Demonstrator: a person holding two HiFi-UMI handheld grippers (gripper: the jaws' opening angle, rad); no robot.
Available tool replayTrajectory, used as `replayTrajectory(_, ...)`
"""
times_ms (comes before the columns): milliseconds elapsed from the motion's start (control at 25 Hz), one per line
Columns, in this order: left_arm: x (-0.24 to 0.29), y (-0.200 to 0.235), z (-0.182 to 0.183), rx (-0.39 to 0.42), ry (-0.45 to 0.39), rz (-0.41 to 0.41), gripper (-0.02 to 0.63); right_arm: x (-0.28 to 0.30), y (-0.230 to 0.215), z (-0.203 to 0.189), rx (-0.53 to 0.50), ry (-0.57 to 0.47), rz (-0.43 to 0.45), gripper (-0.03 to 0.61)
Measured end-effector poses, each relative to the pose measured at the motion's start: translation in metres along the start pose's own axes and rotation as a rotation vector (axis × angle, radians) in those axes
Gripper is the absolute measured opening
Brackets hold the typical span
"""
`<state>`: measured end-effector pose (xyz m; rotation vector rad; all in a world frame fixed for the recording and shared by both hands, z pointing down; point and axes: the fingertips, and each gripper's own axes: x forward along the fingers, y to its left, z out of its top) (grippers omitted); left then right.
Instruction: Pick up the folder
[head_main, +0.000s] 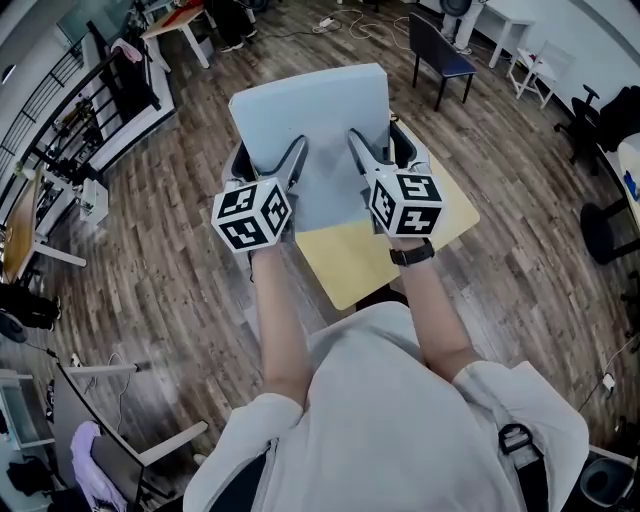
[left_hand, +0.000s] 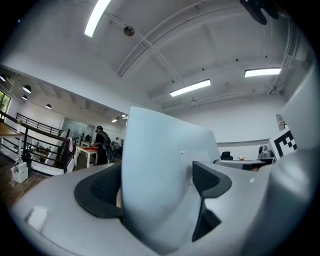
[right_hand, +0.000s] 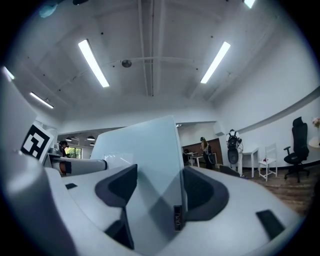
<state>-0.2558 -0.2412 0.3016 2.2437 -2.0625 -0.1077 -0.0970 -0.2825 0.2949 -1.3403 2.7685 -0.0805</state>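
A pale blue folder (head_main: 318, 125) is held flat in the air above a small yellow table (head_main: 350, 265). My left gripper (head_main: 268, 162) is shut on the folder's near left edge, and my right gripper (head_main: 384, 147) is shut on its near right edge. In the left gripper view the folder (left_hand: 160, 160) stands pinched between the two dark pads (left_hand: 102, 192) of the left gripper (left_hand: 156, 189). Seen from the right gripper view, the folder (right_hand: 142, 150) is clamped the same way in the right gripper (right_hand: 160, 191). The folder's far edge points away from me.
A dark blue chair (head_main: 440, 50) stands beyond the table, with white desks (head_main: 510, 20) at the far right. A black railing (head_main: 90, 100) and shelves run along the left. Black office chairs (head_main: 600, 125) stand at the right. A person (left_hand: 101, 144) stands far off.
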Motion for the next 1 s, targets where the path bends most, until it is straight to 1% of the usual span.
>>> replayTrajectory(160, -0.001, -0.008, 0.010, 0.000, -0.031, -0.012, 0.451, -0.009, -0.003, 0.013, -0.025, -0.033, -0.012, 0.295)
replayTrajectory(480, -0.003, -0.011, 0.012, -0.002, -0.040, -0.021, 0.451, -0.013, -0.003, 0.016, -0.046, -0.029, -0.019, 0.290)
replayTrajectory(680, -0.001, -0.007, 0.008, -0.018, -0.036, -0.021, 0.451, -0.011, -0.001, 0.014, -0.058, -0.021, -0.019, 0.287)
replayTrajectory(1000, 0.008, -0.003, -0.007, -0.046, -0.011, -0.023, 0.451, -0.004, -0.006, 0.001, -0.070, 0.011, -0.024, 0.282)
